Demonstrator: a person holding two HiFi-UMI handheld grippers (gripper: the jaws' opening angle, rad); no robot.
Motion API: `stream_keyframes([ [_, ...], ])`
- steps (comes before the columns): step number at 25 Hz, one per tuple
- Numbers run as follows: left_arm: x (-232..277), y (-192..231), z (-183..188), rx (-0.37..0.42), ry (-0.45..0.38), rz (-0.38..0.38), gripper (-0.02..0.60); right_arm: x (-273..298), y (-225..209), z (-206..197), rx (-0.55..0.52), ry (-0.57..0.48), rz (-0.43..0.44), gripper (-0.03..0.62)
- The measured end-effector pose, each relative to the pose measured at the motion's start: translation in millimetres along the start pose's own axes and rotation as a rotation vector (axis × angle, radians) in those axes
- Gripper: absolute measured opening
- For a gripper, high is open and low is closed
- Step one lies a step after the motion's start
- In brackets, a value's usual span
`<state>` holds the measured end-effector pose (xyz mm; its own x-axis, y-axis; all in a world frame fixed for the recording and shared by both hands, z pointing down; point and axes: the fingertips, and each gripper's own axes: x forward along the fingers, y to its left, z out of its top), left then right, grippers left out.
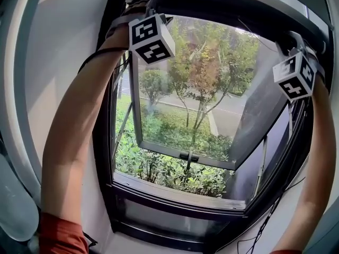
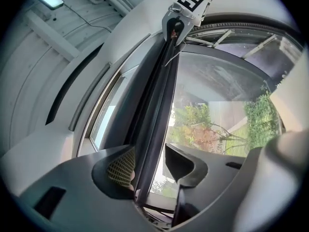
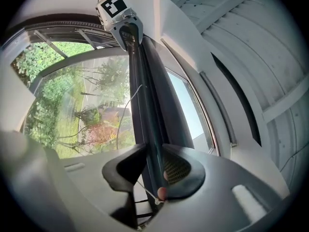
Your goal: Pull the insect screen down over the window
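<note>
Daylight is coming in through a dark-framed window (image 1: 175,194) set in a pale wall, with bushes and a path showing outside.

From the head view, both bare arms are reaching up to the top of the frame. The left gripper (image 1: 152,7) is sitting at the upper left corner and the right gripper (image 1: 295,40) at the upper right. The insect screen is rolled up there, and only its dark pull bar (image 1: 222,4) is running across the top. Below it the glass sash (image 1: 185,89) is standing tilted outward, and nothing is covering the opening.

Looking along the left gripper (image 2: 153,164), its jaws are standing apart. The pull bar (image 2: 159,95) is passing between them, lying against the mesh-patterned pad, with daylight showing between it and the other jaw. At the far end of the bar the right gripper (image 2: 179,21) is showing.

Looking along the right gripper (image 3: 153,170), its jaws are parted too. The bar (image 3: 145,105) is running through the gap, close to one pad and clear of the other. A thin cord (image 3: 126,105) with a small red bead (image 3: 162,192) is hanging beside it.

I would say the job is barely starting. Both grippers are placed around the bar but neither is clamping it. Closing on it and drawing the screen all the way down is what is left.
</note>
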<state>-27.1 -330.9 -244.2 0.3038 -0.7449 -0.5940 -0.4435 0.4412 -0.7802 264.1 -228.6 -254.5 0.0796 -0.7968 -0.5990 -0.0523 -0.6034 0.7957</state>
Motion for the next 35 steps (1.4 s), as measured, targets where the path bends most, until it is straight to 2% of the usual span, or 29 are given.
stream_keyframes([
  [9,6,-1,-8,0.098,0.044,-0.018,0.190,11,9,-8,-0.120,0.077,0.048,0.141],
  [22,6,0,-8,0.179,0.029,0.019,0.190,19,12,-12,-0.106,0.088,0.040,0.160],
  [26,5,6,-4,0.161,0.010,0.047,0.201,19,12,-11,-0.103,0.080,0.034,0.160],
  [30,11,2,-4,0.166,0.047,0.001,0.214,19,11,-11,-0.101,0.078,0.033,0.160],
  [35,21,-2,-5,0.195,0.088,-0.009,0.222,20,13,-11,-0.119,0.079,0.037,0.160],
])
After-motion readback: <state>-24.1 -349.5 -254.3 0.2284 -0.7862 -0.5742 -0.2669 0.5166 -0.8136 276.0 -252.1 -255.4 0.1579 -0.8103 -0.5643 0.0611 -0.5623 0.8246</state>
